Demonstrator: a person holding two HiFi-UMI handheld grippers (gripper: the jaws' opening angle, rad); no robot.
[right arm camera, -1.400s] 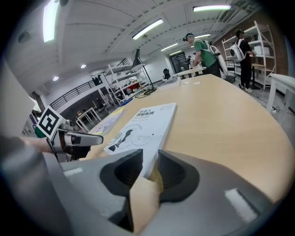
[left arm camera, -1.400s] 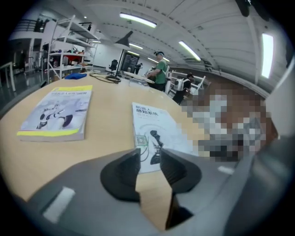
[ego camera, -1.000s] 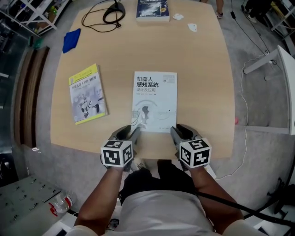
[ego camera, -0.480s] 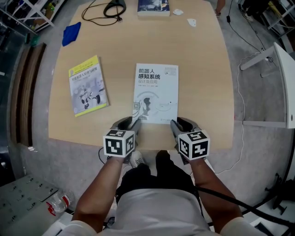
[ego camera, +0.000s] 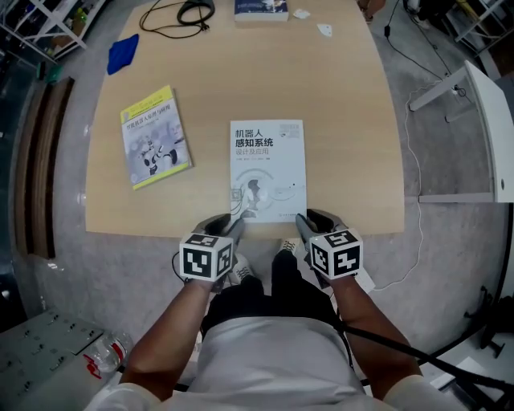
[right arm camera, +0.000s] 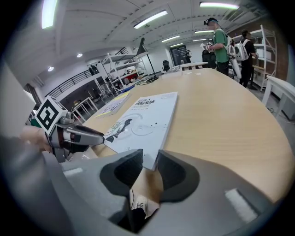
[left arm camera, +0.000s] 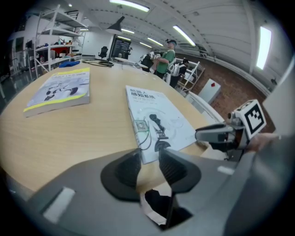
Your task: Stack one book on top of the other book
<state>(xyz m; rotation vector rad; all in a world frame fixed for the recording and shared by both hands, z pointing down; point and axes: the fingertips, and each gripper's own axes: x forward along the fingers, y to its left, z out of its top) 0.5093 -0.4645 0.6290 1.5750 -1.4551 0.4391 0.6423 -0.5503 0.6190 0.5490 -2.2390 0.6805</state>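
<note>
Books apart on pale wooden table [ego camera: 353, 136]
White paperback book [ego camera: 267, 170] lies flat by the near edge, long axis running away from the person; yellow-edged grey book [ego camera: 155, 136] lies well left, skewed. Left gripper [ego camera: 227, 226] and right gripper [ego camera: 309, 223] sit at the white book's near corners, jaws narrowly parted, clamping nothing. Only the gripper views show standing people [right arm camera: 220, 41].

At 12 o'clock in the head view, the top edge cuts off a dark book [ego camera: 261, 7]. The left gripper [ego camera: 234, 227] and right gripper [ego camera: 303, 225] cover the white book [ego camera: 267, 164]'s near corners.
</note>
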